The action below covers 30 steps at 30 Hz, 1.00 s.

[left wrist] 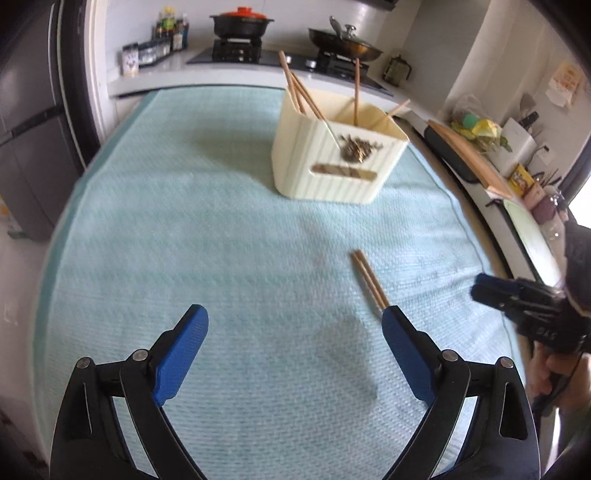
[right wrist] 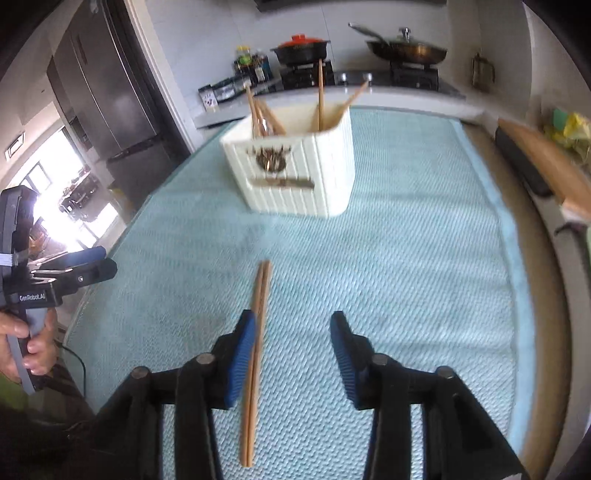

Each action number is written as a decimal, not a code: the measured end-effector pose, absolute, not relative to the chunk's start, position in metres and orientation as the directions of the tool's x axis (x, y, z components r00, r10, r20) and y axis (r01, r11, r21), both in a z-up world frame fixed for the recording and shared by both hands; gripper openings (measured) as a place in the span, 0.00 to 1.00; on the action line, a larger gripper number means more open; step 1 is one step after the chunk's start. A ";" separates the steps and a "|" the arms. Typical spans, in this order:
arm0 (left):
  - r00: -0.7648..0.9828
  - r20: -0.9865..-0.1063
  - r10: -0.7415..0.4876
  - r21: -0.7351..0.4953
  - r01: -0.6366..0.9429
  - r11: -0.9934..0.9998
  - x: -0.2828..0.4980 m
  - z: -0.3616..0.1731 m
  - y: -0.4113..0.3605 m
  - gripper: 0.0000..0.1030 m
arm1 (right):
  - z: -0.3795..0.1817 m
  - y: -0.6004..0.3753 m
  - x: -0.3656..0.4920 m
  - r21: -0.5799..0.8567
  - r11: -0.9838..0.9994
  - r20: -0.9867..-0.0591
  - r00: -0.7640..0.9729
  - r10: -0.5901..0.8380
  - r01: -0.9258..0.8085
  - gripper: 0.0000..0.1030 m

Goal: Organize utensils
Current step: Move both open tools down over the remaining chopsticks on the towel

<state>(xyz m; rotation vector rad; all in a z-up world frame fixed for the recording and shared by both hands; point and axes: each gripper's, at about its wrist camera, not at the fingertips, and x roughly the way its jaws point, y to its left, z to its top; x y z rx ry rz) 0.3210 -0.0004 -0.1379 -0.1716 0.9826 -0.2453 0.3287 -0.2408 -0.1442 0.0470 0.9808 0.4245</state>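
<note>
Right wrist view: pair of brown wooden chopsticks [right wrist: 255,354] flat on teal-cloth bench [right wrist: 424,288], long axis running toward cream ribbed plastic holder [right wrist: 295,177], lying between parted jaws of right hand-held gripper [right wrist: 293,325], hugging its left finger. Left hand-held gripper [left wrist: 295,332] spread wide, empty, farther off. Open cloth all round.

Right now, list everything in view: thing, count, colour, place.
chopsticks: one loose pair, wooden, on the cloth between the right gripper's fingers
holder: one, cream, far side of cloth, several chopsticks inside
cloth: one, light blue, covers the table
pot: one, black, red lid, on the stove
pan: one, glass lid, on the stove
fridge: one, dark, far left
left gripper: blue pads, open, empty
right gripper: blue pads, open around the pair
</note>
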 end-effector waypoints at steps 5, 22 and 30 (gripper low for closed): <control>0.513 -0.809 -0.287 -0.265 0.117 0.957 0.311 -0.151 -0.020 0.93 | -0.184 -0.218 0.348 0.349 0.864 -0.806 0.355 0.474 -0.362 0.24; 0.466 -0.850 -0.247 -0.227 0.099 0.969 0.301 -0.184 -0.023 0.93 | -0.225 -0.169 0.389 0.186 0.882 -0.907 0.270 0.323 -0.432 0.15; 0.460 -0.853 -0.249 -0.222 0.112 0.969 0.300 -0.183 -0.034 0.93 | -0.225 -0.153 0.382 -0.016 0.890 -0.932 0.328 0.151 -0.456 0.15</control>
